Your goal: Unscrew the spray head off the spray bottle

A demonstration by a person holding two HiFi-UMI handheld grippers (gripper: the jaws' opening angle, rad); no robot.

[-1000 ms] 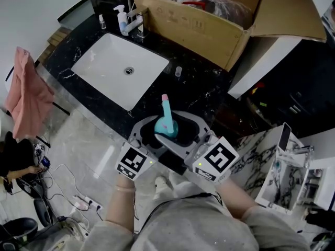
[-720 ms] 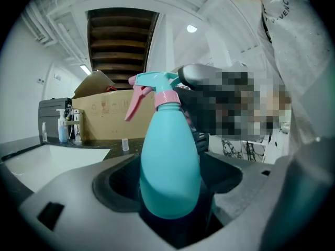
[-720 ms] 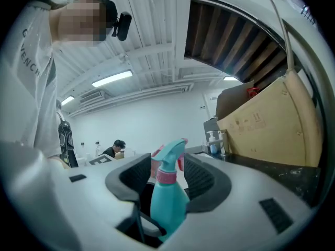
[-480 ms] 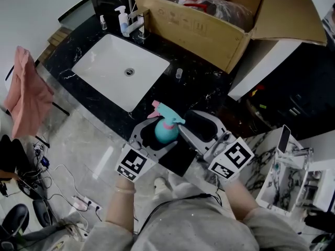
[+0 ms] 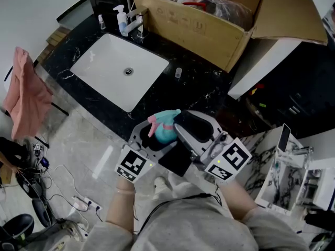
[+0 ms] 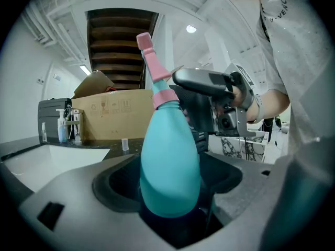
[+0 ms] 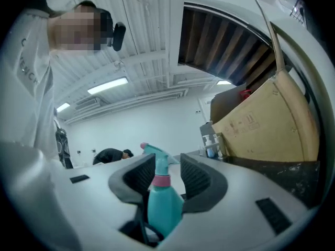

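Head view, looking steeply down: a teal spray bottle is held off the floor at the frame's centre, its body clamped in the left gripper. The spray head has its pink tip aimed at 9 o'clock. The right gripper sits at the bottle's 3 o'clock. A black marbled counter with a white sink lies at 11 o'clock, its front edge close to the bottle, with bare floor below it. An open cardboard box at 12 o'clock bears printed symbols too small to read. A second ago the spray head stood tall, its pink tip at 12 o'clock. Left gripper view: the jaws press on the bottle's wide body; lettering on the person's white top is cut off. Right gripper view: the jaws have just been closing and flank the spray head's neck above the pink collar, with a sliver of gap on one side.
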